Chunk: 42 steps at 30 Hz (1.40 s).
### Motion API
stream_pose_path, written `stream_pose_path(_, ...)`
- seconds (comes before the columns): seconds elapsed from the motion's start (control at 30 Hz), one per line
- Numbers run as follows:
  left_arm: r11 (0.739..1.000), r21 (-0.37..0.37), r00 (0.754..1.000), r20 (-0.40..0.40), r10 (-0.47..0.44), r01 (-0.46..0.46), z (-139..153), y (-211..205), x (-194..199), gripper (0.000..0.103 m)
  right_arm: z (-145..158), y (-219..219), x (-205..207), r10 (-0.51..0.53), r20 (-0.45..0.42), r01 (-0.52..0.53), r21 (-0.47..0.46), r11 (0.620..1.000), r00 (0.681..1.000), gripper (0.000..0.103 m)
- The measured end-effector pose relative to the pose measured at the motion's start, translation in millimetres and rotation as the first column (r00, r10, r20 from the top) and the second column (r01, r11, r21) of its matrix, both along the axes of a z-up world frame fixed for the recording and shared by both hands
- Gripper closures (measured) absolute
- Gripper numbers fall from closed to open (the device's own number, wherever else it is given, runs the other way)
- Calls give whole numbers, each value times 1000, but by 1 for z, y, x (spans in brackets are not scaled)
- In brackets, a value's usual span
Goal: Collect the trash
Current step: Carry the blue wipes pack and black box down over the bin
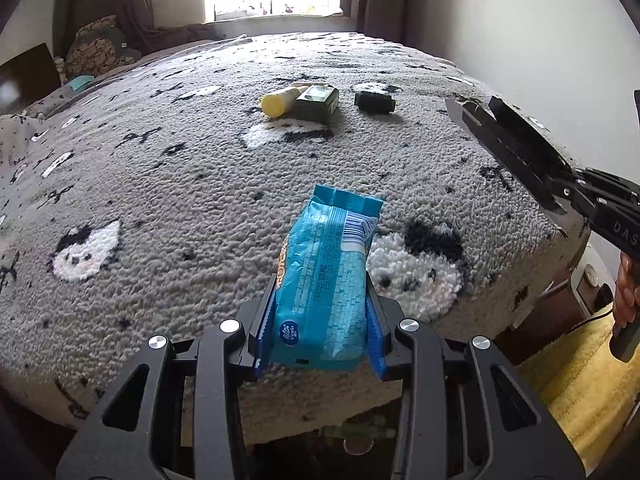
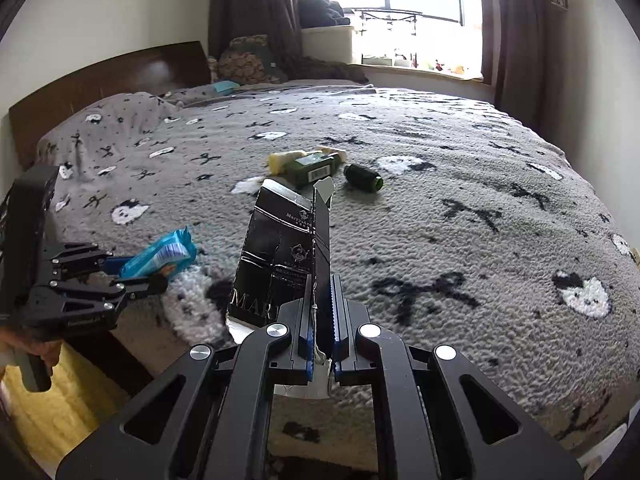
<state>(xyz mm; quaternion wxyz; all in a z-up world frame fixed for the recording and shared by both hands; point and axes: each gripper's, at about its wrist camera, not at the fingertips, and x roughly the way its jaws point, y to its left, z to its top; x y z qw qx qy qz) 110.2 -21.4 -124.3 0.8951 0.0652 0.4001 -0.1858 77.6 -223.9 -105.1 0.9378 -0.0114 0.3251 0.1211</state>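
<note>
My left gripper [image 1: 321, 294] holds a blue tissue pack [image 1: 328, 264] above the near edge of the bed. Its jaws are still closing in, and the blue pads press the pack's sides. The right wrist view shows that pack [image 2: 164, 256] in the left gripper [image 2: 138, 276] at the left. My right gripper [image 2: 322, 292] is shut on a flattened black carton [image 2: 280, 256], which stands up between its fingers; the carton [image 1: 512, 140] also shows in the left wrist view. Farther up the bed lie a yellow-capped bottle [image 1: 276, 103], a green box [image 1: 318, 100] and a dark green bottle [image 1: 374, 102].
The grey panda-patterned blanket [image 2: 460, 220] covers the whole bed. A brown headboard [image 2: 120, 76] and pillows stand at the far left, a bright window [image 2: 420, 8] with dark curtains behind. A yellow rug [image 1: 580, 384] lies on the floor beside the bed corner. A hand [image 1: 626, 292] grips the right tool.
</note>
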Motion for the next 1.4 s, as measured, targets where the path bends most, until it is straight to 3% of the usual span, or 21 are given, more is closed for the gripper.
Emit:
stream_pose_path(0.23,999,8,997,58,50,-50,10,21,-40,67,1,12,-38,9,23,-9,0,1000,1000,95)
stream_pose_path(0.6,998,-23,997,52,52,-51,1,42,-100,67,-24,22,-83,49,5,-49,-22,999,999,95)
stream_pose_path(0.93,999,-13,997,-62,45,-46,-43,42,-127,67,-70,32,-103,82,-121,-84,-6,996,989,95)
stream_pose_path(1.13,999,9,987,-158,43,-42,-78,38,-134,67,-91,36,-109,80,-168,-80,5,997,983,95)
stream_pose_path(1.4,998,32,972,-228,56,-50,-107,41,-138,67,-114,49,-118,139,-251,-140,14,990,958,95)
